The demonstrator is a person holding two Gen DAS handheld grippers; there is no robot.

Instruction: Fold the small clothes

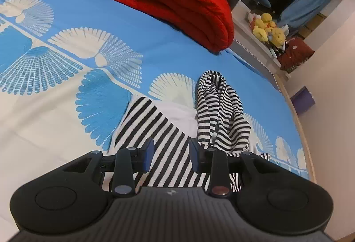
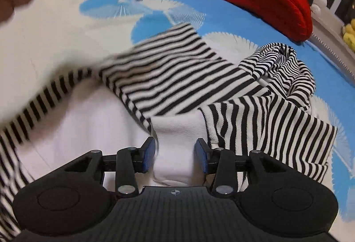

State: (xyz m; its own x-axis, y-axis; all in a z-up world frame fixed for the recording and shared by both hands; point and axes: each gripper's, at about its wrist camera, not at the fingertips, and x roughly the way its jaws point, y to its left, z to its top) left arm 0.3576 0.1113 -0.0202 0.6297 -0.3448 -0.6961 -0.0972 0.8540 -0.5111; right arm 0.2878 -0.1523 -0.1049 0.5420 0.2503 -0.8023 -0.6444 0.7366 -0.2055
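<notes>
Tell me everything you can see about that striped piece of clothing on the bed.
The striped garment is a small knit top, black and white striped, with a plain white panel and a crumpled hood. It lies rumpled, not yet neatly folded, on the blue and white patterned bedspread. A white fold sits between the right tool's open pads.

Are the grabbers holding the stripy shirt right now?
No. Both are open: the left hand-held gripper hovers over the striped top; white fabric sits loose between the right hand-held gripper's pads.
</notes>
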